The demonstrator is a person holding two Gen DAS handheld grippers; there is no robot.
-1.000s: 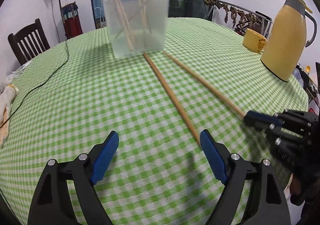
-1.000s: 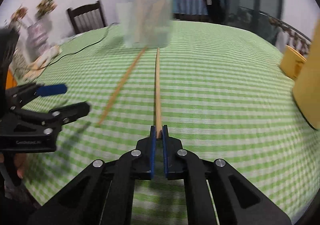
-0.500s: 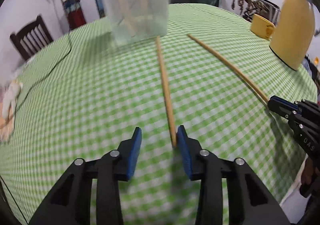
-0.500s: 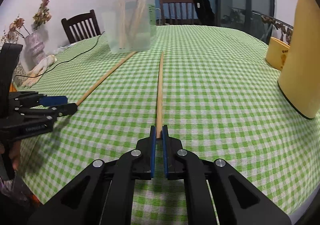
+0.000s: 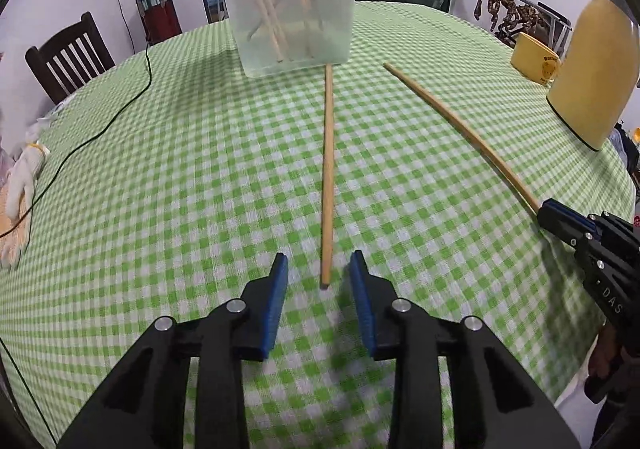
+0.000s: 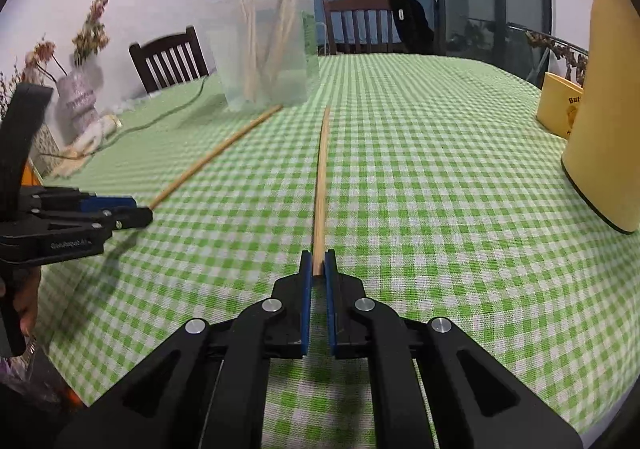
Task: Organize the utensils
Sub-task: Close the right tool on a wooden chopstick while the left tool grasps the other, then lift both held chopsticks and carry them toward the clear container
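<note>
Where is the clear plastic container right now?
The clear plastic container stands on the checked tablecloth at the far centre of the left wrist view, touching the far tip of the nearer chopstick.

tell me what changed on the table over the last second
The left gripper shifted over so its fingers straddle the near end of the left chopstick, and they have just been closing; the pads do not touch it yet. Unchanged: the right gripper clamped on the other chopstick, both sticks flat on the checked tablecloth, and the clear tub of chopsticks.

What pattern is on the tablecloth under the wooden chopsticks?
A green and white check tablecloth, clearest in the left wrist view.
</note>
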